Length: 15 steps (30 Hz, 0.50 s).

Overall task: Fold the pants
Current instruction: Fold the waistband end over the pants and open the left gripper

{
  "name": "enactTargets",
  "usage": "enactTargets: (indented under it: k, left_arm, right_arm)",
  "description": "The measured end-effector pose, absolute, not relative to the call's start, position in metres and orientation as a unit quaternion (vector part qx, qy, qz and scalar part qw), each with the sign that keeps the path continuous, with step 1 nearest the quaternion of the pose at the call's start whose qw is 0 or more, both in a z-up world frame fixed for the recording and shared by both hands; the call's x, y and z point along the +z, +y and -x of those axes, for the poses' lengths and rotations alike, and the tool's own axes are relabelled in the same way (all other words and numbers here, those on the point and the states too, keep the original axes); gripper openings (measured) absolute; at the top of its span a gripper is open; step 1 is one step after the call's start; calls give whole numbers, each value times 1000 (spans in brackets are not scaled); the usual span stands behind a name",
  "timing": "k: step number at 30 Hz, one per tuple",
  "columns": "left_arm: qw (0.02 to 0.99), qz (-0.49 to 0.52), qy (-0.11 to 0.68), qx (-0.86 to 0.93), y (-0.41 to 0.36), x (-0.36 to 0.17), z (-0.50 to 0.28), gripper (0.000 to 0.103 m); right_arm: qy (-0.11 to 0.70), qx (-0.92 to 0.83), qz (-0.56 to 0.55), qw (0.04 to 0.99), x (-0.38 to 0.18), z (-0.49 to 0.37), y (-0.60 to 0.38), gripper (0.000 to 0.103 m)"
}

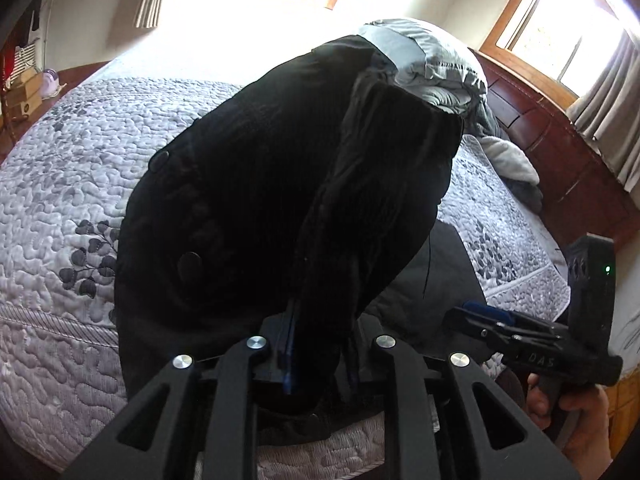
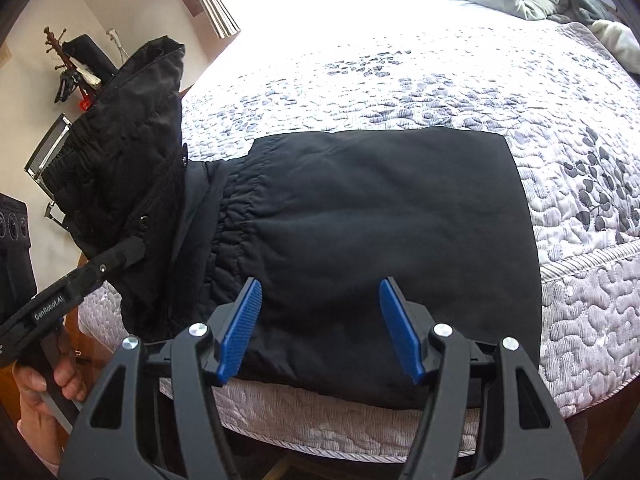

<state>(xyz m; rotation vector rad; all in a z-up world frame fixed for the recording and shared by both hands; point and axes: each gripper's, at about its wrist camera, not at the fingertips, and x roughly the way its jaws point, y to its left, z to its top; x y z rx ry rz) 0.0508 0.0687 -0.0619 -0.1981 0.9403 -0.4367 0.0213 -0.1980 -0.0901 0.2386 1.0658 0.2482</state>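
left gripper (image 1: 320, 360) clamped on lifted pants (image 1: 260, 184); right gripper (image 2: 320, 328) spread, empty, above folded part on bed (image 2: 580, 280).

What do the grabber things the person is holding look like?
Both are black plastic with silver round bolts. The right gripper has bright blue bumpy pads on its fingers. The left gripper has white lettering on its side. A green light glows on the right one.

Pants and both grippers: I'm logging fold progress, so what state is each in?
Black pants: partly folded flat on the bed, waistband end lifted.
Left gripper: jaws shut on the lifted pants fabric.
Right gripper: jaws open, empty, above the folded part.
Quilt: spread over the bed.
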Motion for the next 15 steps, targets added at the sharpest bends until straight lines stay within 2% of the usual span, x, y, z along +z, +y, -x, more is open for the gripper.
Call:
enactTargets:
  k: [10,13,15]
  left_arm:
    - [839,56,499,-210,45,-88,-46,33]
    - [836,56,505,-209,43,-90,-44,39]
    - [830,67,513,-210,47,-90,-42,47]
  right_arm:
    - [531,86,-32,842,-109,-28,-183,65]
    - [534,90,-36,840,-112,-30,-185,67]
    - [534,94,-45,839,-112,-31,-187,68]
